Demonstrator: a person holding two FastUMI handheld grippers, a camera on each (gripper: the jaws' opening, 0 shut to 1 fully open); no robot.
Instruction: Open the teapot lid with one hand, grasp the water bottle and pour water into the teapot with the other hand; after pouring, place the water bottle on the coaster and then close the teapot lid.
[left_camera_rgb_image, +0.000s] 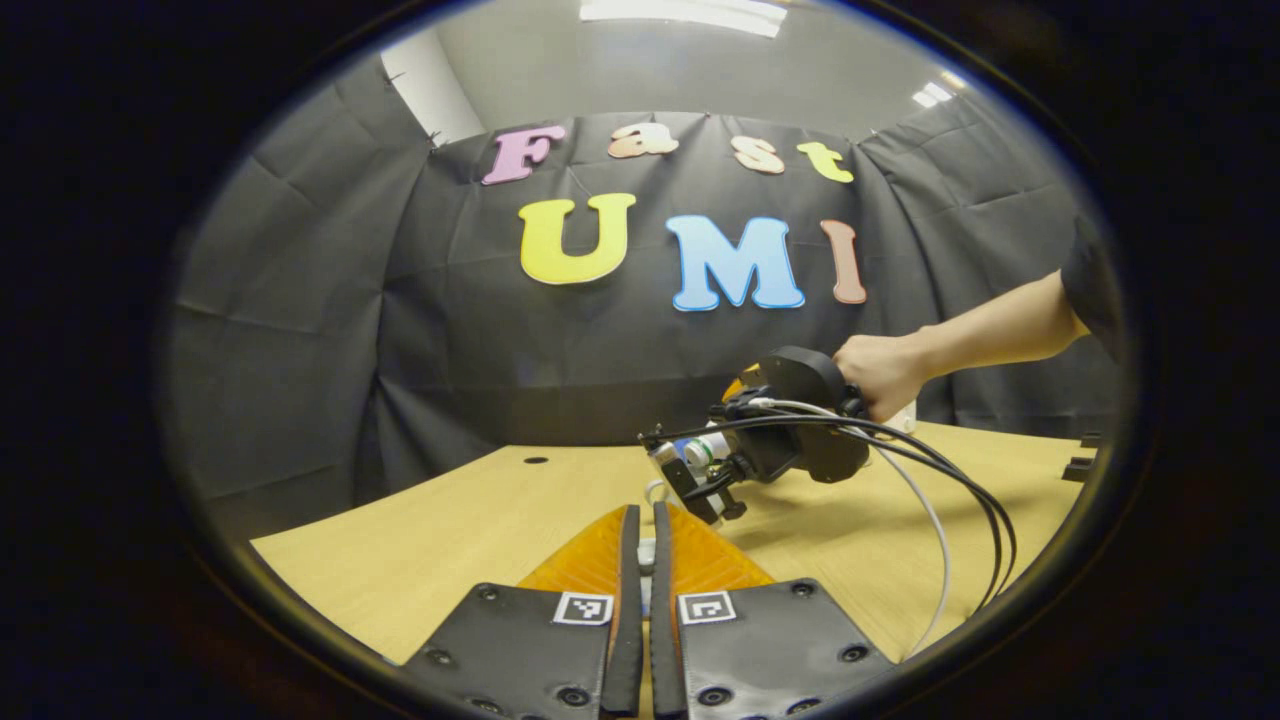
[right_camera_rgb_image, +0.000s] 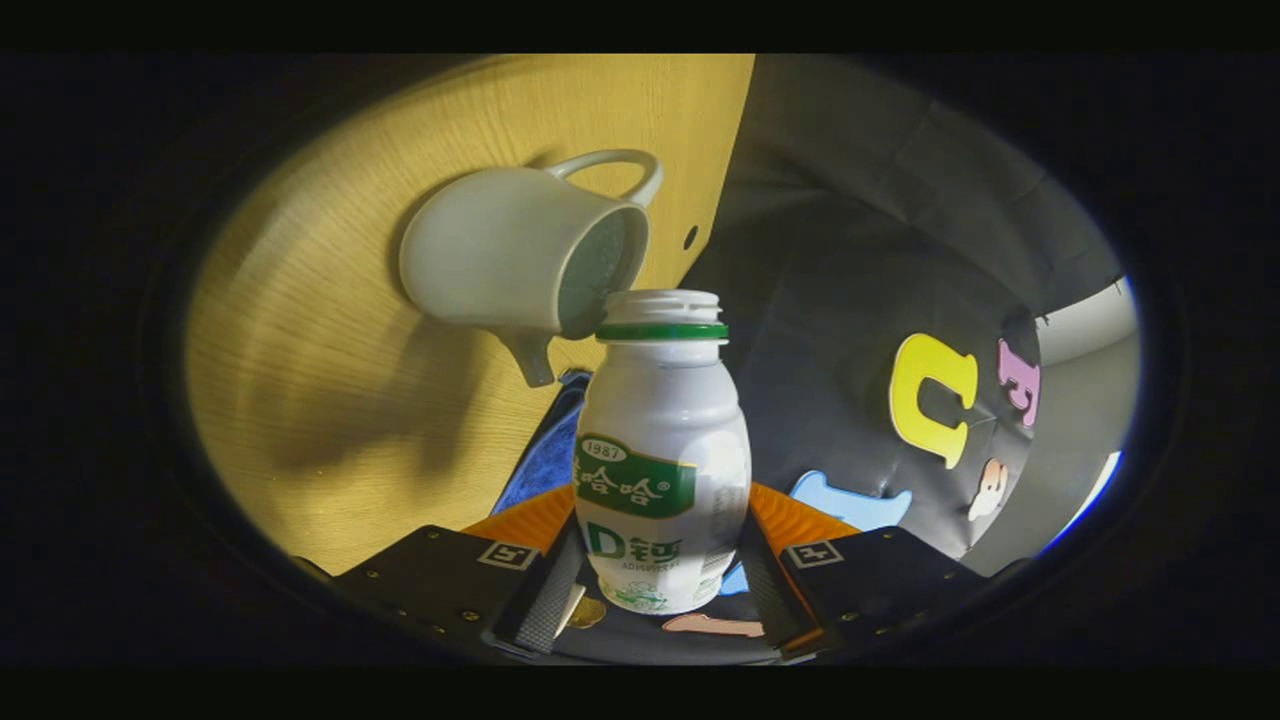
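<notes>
Right gripper (right_camera_rgb_image: 660, 585) fingers clamped on the water bottle (right_camera_rgb_image: 660, 460) beside the teapot (right_camera_rgb_image: 510, 260); left gripper (left_camera_rgb_image: 644, 600) fingers nearly together.

You see a light wooden desk (left_camera_rgb_image: 480, 520) with a small dark hole (left_camera_rgb_image: 535, 460) near its far edge, and a blue cloth (right_camera_rgb_image: 545, 455) lying on it.

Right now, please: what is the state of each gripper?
Left gripper: closed on something small and pale; what it is cannot be told.
Right gripper: closed on the water bottle, tipped toward the open teapot.
</notes>
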